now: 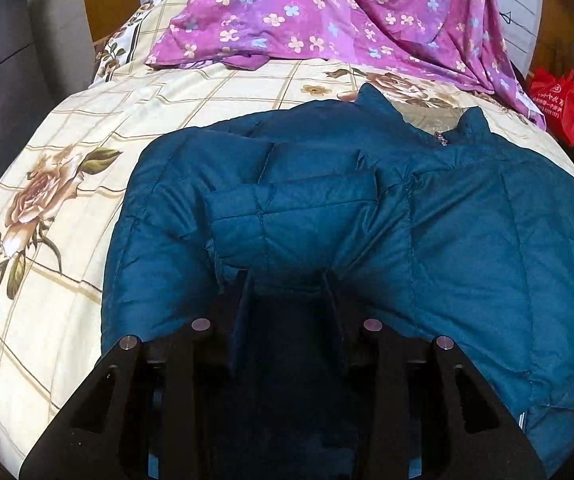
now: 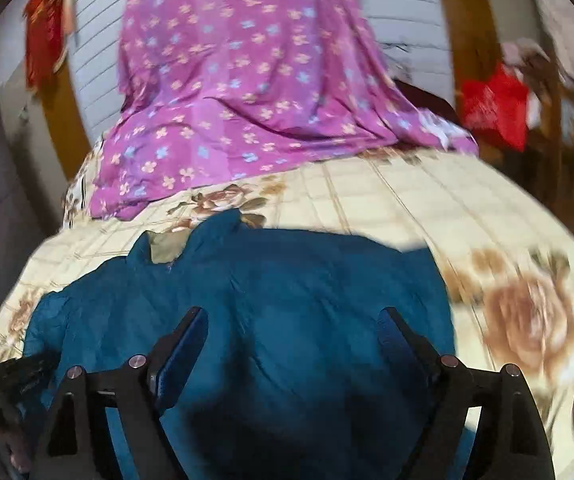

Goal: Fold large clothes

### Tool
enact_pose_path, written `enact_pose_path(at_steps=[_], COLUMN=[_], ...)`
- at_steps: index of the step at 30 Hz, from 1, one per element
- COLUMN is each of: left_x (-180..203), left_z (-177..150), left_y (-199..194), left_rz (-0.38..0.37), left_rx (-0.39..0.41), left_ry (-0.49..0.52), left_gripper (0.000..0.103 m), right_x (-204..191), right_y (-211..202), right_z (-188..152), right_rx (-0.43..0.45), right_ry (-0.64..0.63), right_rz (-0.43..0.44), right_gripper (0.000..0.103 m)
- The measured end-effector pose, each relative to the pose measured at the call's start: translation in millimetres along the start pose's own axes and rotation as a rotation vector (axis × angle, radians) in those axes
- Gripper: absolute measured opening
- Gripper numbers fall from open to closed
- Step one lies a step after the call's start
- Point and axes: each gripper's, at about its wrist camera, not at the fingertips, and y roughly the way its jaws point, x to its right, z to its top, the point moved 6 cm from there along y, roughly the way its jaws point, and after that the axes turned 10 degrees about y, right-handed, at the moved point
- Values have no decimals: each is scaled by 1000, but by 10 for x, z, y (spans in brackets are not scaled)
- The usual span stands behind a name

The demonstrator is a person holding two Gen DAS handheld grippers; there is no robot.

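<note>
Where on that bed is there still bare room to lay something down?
Bare flowered bedsheet shows beside the teal quilted jacket on its rose side, and in a strip between the jacket's collar and the purple floral cloth. The far end under that cloth is crowded.

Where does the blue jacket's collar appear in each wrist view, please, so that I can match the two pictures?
Left wrist view: the collar stands upper right of centre, at the far edge of the blue jacket.
Right wrist view: the collar sits left of centre, again at the jacket's far edge.
Shared landmark: the purple flowered cloth lies beyond the collar in both.
</note>
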Motion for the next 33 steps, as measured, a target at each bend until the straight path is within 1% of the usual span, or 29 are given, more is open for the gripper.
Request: enact_pose_path(at_steps=[2, 3, 4, 5, 6, 8, 9, 10, 11, 12, 13, 14, 15, 16, 17, 18, 19, 20, 21, 22, 23, 24, 26, 27, 28, 30, 31, 32, 33], left_x=[5, 2, -5, -5, 0, 8, 0, -26, -61, -92, -111, -139, -146, -146, -144, -140, -144, -134, -135, -129, -125, -129, -161, -183, -197, -201, -181, -122, -64], left_z=[-12, -23, -32, -46, -55, -61, -62, -63, -55, -35, -18, 18, 43, 61, 61, 37, 10, -26, -29, -27, -25, -30, -26, -17, -6, 36, 55, 78, 87], left_y=[-13, -25, -33, -46, -52, -68, -77, -96, -116, -146, -172, -222, -250, -260, -238, -182, -134, -88, -91, -97, -108, -111, -150, -182, -219, -359, -409, -489, -535], left_rz=[1, -5, -12, -29, -33, -27, -27, -32, -40, -45, -46, -43, -40, -36, -28, -23, -23, -33, -29, -16, -6, -4, -4, -5, -5, -1, -2, -15, -31], left_rx=[-4, -4, -5, -10, -15, -18, -19, -22, -26, -24, -17, 7, 24, 33, 28, 3, -18, -26, -21, -23, -32, -39, -41, -35, -24, 34, 58, 95, 114], left_ry=[10, 9, 4, -7, -11, -7, -14, -35, -59, -79, -90, -100, -97, -88, -80, -73, -71, -72, -68, -60, -54, -54, -74, -87, -97, -111, -109, -97, -83], left_gripper=[35, 36, 36, 36, 36, 35, 35, 35, 35, 35, 35, 35, 35, 35, 35, 35, 36, 36, 40, 41, 42, 43, 43, 43, 43, 43, 43, 43, 43], right_x=[-66, -25, 14, 75, 120, 159, 154, 141, 116, 65, -58, -161, -289, -485, -702, -866, -1100, -1213, -1314, -1337, -1342, -1335, -1326, -1310, -1253, -1148, -1120, -1039, -916], right_y=[325, 527, 678, 812, 849, 865, 857, 831, 788, 711, 546, 412, 292, 202, 156, 166, 228, 310, 493, 636, 709, 660, 598, 509, 323, 32, -88, -236, -405], right_z=[55, 30, -40, -152, -197, -184, -179, -142, -85, -24, 83, 129, 179, 191, 158, 108, -24, -149, -378, -544, -660, -693, -670, -645, -584, -487, -481, -483, -487], right_rx=[-77, -129, -189, -259, -266, -292, -316, -332, -328, -304, -238, -192, -149, -129, -128, -135, -171, -202, -277, -327, -317, -262, -276, -273, -226, -151, -130, -107, -74], right_ry=[-36, -44, -42, -34, -25, -10, -19, -30, -29, -25, -18, -11, -1, 7, 4, -8, -42, -74, -134, -177, -208, -214, -202, -192, -179, -157, -143, -129, -115], right_rz=[-56, -98, -102, -83, -60, -53, -68, -102, -126, -146, -124, -93, -52, -1, 44, 69, 105, 101, 48, -8, -44, -38, -22, -2, 1, 11, 18, 16, -7], right_gripper=[86, 88, 91, 91, 92, 92, 92, 91, 90, 89, 90, 90, 90, 90, 90, 90, 90, 90, 93, 99, 99, 99, 98, 97, 97, 97, 97, 97, 97])
